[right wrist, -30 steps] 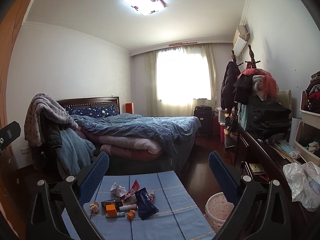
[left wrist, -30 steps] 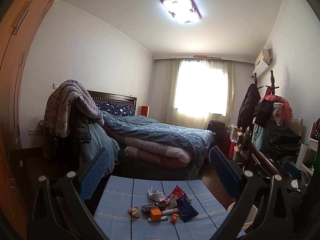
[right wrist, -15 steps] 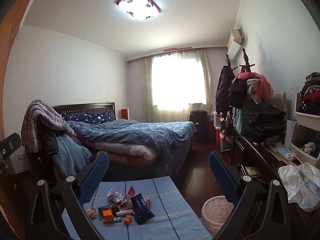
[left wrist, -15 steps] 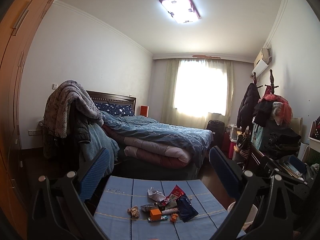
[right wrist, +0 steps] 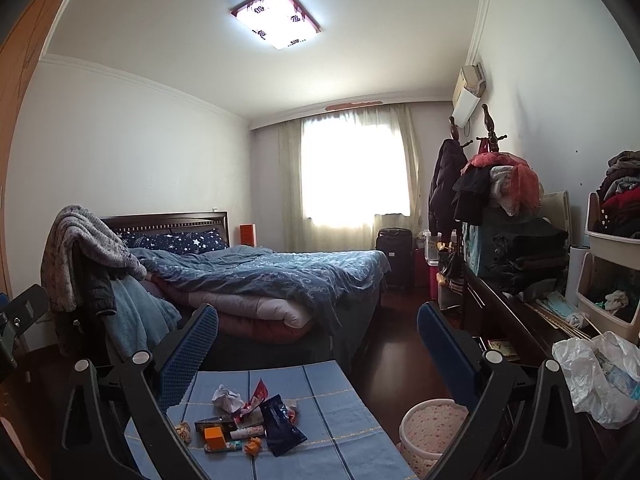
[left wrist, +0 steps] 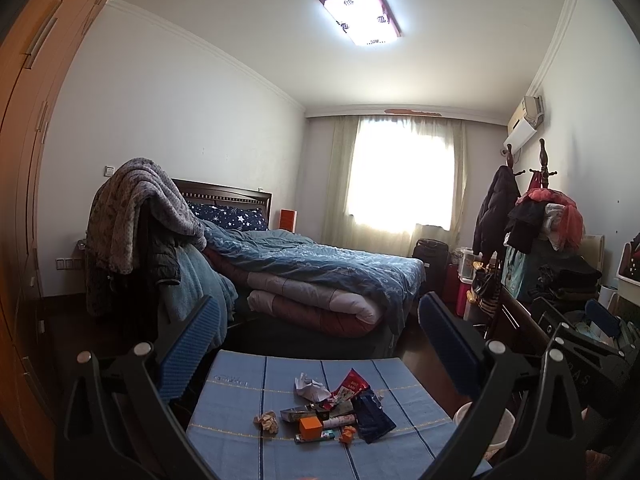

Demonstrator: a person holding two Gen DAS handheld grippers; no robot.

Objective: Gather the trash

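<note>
Right wrist view: trash pile (right wrist: 248, 424) sits lower left on the table (right wrist: 340, 420), wastebasket (right wrist: 430, 424) lower right; both tools gape empty, the right tool (right wrist: 318, 344) probably nearer.

Unmade bed (left wrist: 320, 272) with blue duvet and star-print pillows (right wrist: 176, 240), grey blanket (left wrist: 136, 208) draped over a chair beside it. Bright curtained window (right wrist: 352, 176) at back, lit ceiling lamp (left wrist: 360, 14), air conditioner (right wrist: 470, 94) high on right wall. Coat rack (right wrist: 488, 176) piled with clothes, black suitcase (right wrist: 394, 256) under the window.
</note>
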